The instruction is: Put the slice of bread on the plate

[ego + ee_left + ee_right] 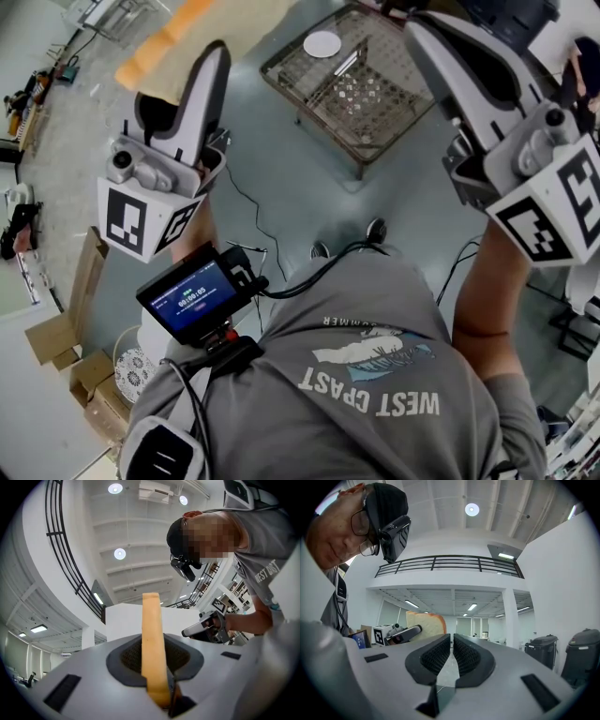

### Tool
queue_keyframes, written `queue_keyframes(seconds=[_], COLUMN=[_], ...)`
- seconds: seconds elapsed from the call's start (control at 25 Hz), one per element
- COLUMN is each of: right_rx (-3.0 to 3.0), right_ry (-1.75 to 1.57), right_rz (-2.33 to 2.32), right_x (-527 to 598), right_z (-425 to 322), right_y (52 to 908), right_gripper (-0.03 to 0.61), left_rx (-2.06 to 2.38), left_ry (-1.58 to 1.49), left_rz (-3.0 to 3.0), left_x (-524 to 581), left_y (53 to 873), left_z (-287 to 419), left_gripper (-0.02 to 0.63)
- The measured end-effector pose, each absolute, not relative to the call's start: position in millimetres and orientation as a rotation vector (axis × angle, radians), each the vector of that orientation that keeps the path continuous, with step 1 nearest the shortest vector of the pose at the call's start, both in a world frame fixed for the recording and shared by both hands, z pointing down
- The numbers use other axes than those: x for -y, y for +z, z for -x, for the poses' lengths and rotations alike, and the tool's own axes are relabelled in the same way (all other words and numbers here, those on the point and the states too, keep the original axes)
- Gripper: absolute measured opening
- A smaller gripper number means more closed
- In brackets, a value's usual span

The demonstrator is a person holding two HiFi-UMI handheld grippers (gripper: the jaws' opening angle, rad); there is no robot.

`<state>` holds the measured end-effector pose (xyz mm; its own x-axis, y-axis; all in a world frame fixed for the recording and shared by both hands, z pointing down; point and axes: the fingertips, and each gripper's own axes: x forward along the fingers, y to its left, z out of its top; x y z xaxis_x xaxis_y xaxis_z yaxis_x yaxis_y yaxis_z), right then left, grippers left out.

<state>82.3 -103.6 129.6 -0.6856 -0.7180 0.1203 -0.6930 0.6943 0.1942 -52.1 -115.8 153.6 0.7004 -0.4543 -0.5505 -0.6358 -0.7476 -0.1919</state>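
A slice of bread (173,42), tan with a browner crust, is held up at the top left of the head view. My left gripper (202,66) is shut on it. In the left gripper view the bread (152,634) stands edge-on between the two pads, rising well above them. A small white plate (322,44) lies on a wire-mesh table (375,112) below and ahead, between the two grippers. My right gripper (441,37) is raised at the upper right; its jaws (452,648) are shut with nothing in them. From it I see the bread (425,623) off to the left.
The wire table stands on a grey floor with a thin black cable (246,202) running across it. Cardboard boxes (70,328) sit at the lower left. A small screen (192,298) is mounted at the person's chest. Dark bins (581,653) stand at the right.
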Motion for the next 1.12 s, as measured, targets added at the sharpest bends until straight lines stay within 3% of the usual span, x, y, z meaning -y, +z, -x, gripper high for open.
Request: queue_keyframes(seconds=[1.12], right_rx=[2.729], right_ry=[-0.14], right_rz=[-1.064], right_x=[114.2], right_z=[-70.3], right_y=[143.7], right_gripper=[0.009], left_rx=[-0.888], left_ry=[0.667], left_rz=[2.58], left_x=[121.6], left_y=[166.8], left_z=[52.2], left_gripper=[0.092])
